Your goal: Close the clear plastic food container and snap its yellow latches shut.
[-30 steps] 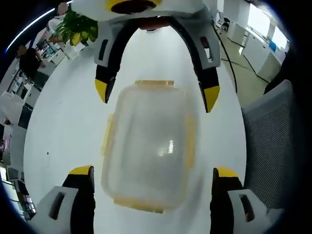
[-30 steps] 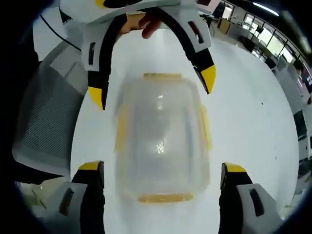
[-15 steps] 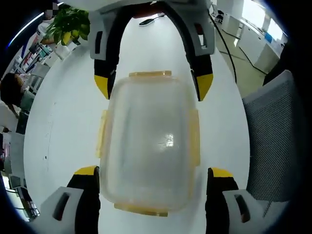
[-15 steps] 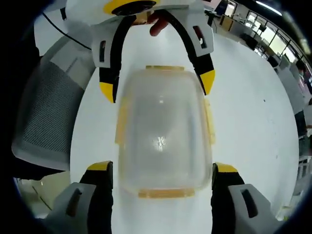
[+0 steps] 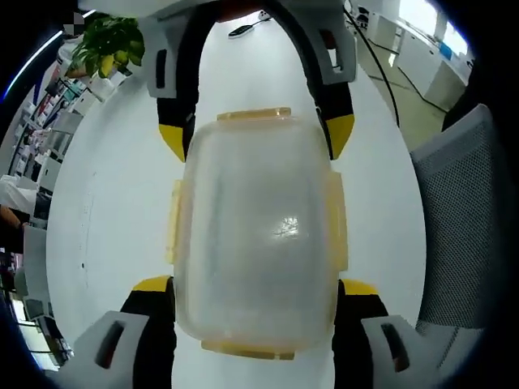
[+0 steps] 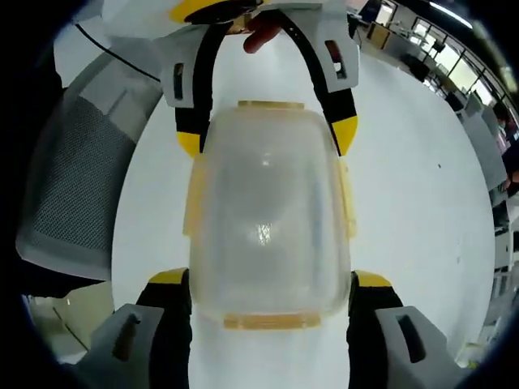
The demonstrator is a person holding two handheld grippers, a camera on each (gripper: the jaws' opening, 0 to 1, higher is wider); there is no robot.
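Note:
A clear plastic container (image 5: pixel 255 235) with its lid on lies on the white table (image 5: pixel 105 211). Yellow latches (image 5: pixel 173 223) stick out from its four sides. My left gripper (image 5: pixel 255 285) straddles the near end, both yellow-tipped jaws pressed against the container's sides. The right gripper (image 5: pixel 255 138) holds the far end the same way. In the right gripper view the container (image 6: pixel 268 219) is flanked below by my right gripper (image 6: pixel 269 278) and above by the left gripper (image 6: pixel 268 138); a side latch (image 6: pixel 193 203) flares outward.
A grey mesh chair (image 5: pixel 466 219) stands just off the table's edge; it is also seen as the chair (image 6: pixel 73 186) in the right gripper view. A potted plant (image 5: pixel 109 44) and a cable (image 5: pixel 381 65) lie at the far end. A person's fingers (image 6: pixel 259 36) show behind the left gripper.
Both grippers have come closer to the container and their jaws have narrowed from well apart to touching its sides. The container has stayed on the table.

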